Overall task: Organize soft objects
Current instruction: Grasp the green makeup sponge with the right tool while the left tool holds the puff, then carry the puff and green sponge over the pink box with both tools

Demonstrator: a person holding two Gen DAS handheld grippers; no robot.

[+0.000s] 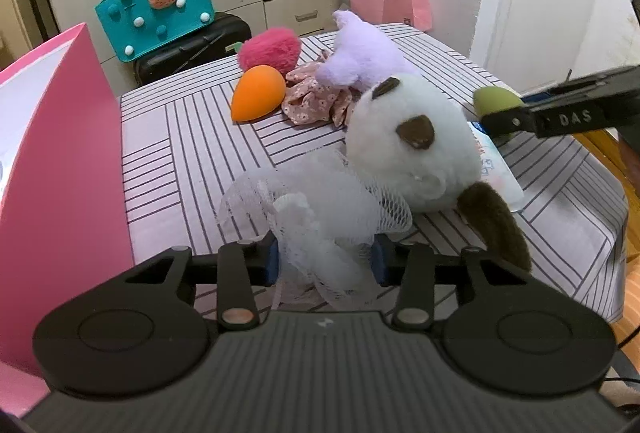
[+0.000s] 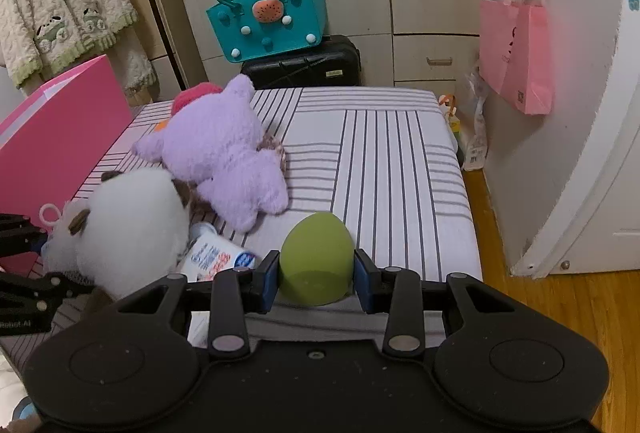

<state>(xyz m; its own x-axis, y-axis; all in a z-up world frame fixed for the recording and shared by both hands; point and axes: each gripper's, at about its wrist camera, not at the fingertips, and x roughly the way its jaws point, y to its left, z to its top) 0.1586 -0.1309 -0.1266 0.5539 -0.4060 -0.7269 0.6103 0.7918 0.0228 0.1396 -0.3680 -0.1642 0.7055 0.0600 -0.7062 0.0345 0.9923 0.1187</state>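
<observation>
**Inspector A:** What did the left gripper point(image 1: 325, 260) have?

**Inspector B:** Its jaws were closed on a white mesh bath pouf point(image 1: 320, 217), pinched between the blue pads point(image 1: 272, 262), low over the striped table cover point(image 1: 180, 137). A pink box point(image 1: 60, 169) stood at the table's left edge.

**Inspector A:** And the right gripper point(image 2: 316, 279)?

**Inspector B:** Jaws clamped on a green egg-shaped sponge point(image 2: 316, 261), held at the near edge of the table, pointed end away from the camera. From the left wrist view the same sponge point(image 1: 496, 101) showed at the right, gripped at the tip of the other tool.

**Inspector A:** What remained on the table?

**Inspector B:** A white round plush with brown ears point(image 1: 412, 149) lay beside the pouf, touching it. Behind it lay a lilac plush point(image 2: 224, 153), resting on a floral scrunchie point(image 1: 312, 101). An orange sponge point(image 1: 258, 99) sat just beside the scrunchie, with a pink furry ball point(image 1: 272, 51) behind, touching. A printed packet point(image 2: 216, 257) lay partly under the white plush.

**Inspector A:** Surroundings?

**Inspector B:** A teal tote point(image 2: 268, 21) sat on a black suitcase point(image 2: 308, 65); a pink paper bag point(image 2: 516, 57) hung on the wall.
</observation>
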